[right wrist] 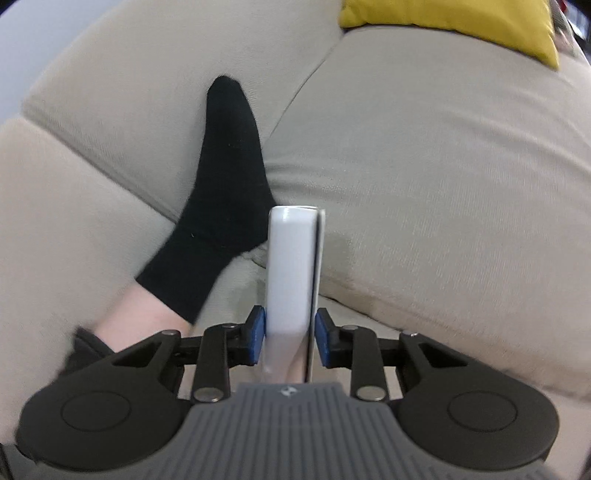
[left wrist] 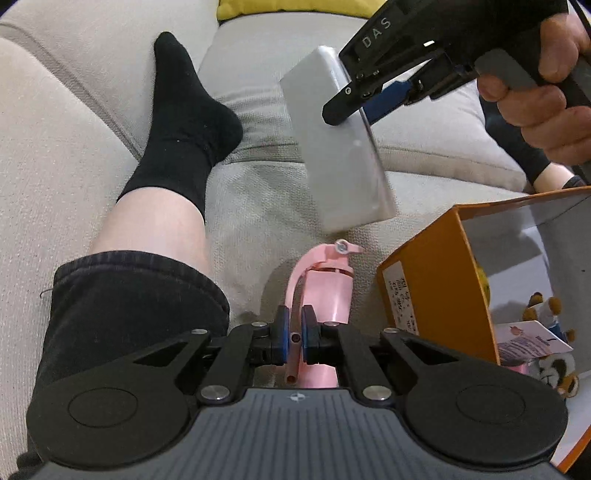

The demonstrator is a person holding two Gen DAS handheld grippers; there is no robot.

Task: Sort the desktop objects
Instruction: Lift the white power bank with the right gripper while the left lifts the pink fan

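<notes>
A pink toy fire extinguisher hangs in front of my left gripper, which is shut on its thin pink hose. A flat white box with rounded corners is held above the sofa seat. My right gripper is shut on that white box, and a person's hand squeezes the gripper's handle at the upper right. In the right wrist view the white box stands on edge between the blue pads, and my right gripper presses both its faces.
An open orange cardboard box stands at the right, with plush toys and a tagged item inside. A person's leg in a black sock lies across the beige sofa. A yellow cushion sits at the back.
</notes>
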